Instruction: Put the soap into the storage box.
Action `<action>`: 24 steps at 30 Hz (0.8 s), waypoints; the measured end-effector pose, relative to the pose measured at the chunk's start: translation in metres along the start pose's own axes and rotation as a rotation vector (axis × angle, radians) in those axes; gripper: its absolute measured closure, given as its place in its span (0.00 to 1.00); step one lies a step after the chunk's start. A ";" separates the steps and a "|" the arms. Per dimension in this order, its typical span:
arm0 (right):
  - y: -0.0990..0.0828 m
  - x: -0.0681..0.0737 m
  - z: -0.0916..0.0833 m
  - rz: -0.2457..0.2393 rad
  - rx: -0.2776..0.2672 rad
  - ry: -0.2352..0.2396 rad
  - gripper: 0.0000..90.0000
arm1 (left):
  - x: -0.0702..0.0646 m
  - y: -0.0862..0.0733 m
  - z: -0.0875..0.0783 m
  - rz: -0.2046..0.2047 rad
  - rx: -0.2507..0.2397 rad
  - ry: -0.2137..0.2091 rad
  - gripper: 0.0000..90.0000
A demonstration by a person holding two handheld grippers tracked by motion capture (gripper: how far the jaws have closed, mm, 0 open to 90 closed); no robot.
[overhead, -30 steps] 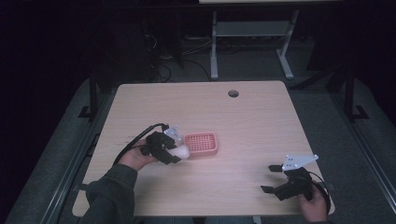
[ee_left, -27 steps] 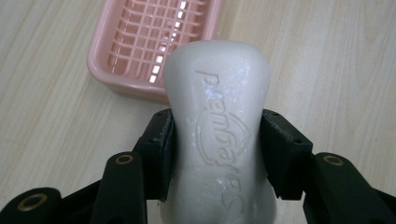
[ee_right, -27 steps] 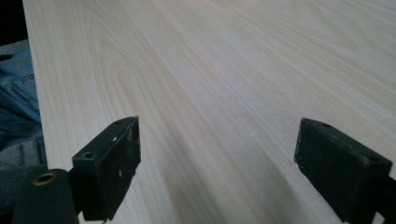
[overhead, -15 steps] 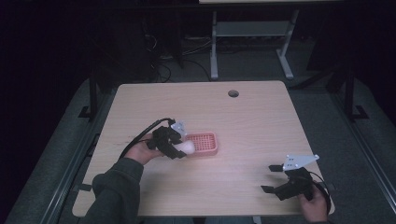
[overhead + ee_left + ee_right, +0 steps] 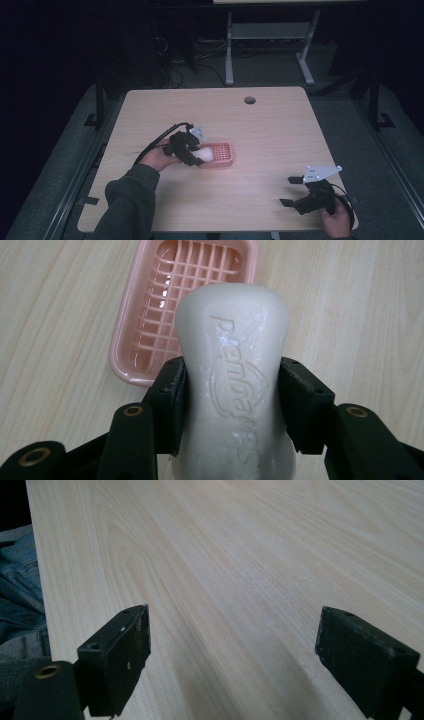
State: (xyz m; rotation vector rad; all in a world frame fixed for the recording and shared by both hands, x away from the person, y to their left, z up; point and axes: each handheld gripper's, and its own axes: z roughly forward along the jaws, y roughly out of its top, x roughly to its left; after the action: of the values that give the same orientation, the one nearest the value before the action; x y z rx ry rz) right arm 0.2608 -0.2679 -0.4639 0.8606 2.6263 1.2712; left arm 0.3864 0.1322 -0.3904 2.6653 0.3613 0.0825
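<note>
1. The wooden table [image 5: 280, 140] spans the high view, pale-grained, with a small round hole [image 5: 249, 100] near its far edge.
2. The person's left forearm comes in from the bottom in a dark sleeve [image 5: 125, 205], reaching toward the table's middle.
3. The right gripper [image 5: 292, 191] sits near the table's near right corner, well apart from everything else; its jaws stand wide apart with nothing between them, over bare wood.
4. The left gripper [image 5: 231, 390] is clamped on a white bar of soap [image 5: 235, 385], one jaw pressed to each long side (embossed lettering faces the camera).
5. The pink soap dish [image 5: 145, 315], a ridged tray, lies on the table just beyond the soap; the bar's front end hangs over the dish's near rim.
</note>
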 end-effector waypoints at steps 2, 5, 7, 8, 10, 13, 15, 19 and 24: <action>0.000 0.000 0.000 0.000 -0.001 0.001 0.16 | 0.001 0.001 0.002 -0.002 0.005 0.001 0.55; 0.000 0.000 0.000 0.000 -0.002 0.001 0.16 | 0.003 0.003 0.003 0.000 0.013 0.002 0.55; 0.000 0.000 0.000 0.000 -0.002 0.001 0.16 | 0.005 0.005 0.004 0.002 0.008 0.001 0.55; 0.000 0.000 0.000 0.000 -0.002 0.001 0.16 | 0.005 0.005 0.004 0.002 0.008 0.001 0.55; 0.000 0.000 -0.001 0.002 -0.007 0.000 0.16 | 0.006 0.006 0.004 0.002 0.012 0.001 0.55; -0.001 0.000 -0.001 0.003 -0.009 0.002 0.16 | 0.008 0.008 0.006 -0.001 0.010 0.000 0.55; -0.001 0.000 -0.001 0.003 -0.009 0.002 0.16 | 0.009 0.010 0.007 0.003 0.006 0.002 0.55; -0.001 0.000 -0.001 0.002 -0.009 0.002 0.16 | 0.011 0.011 0.009 0.000 0.003 -0.001 0.55; -0.001 0.000 -0.001 0.006 -0.011 0.002 0.16 | 0.013 0.012 0.011 -0.003 0.001 -0.002 0.55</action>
State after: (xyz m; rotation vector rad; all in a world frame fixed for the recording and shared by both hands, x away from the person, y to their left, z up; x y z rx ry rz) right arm 0.2601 -0.2694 -0.4637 0.8673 2.6177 1.2866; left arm 0.4029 0.1207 -0.3951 2.6657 0.3644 0.0782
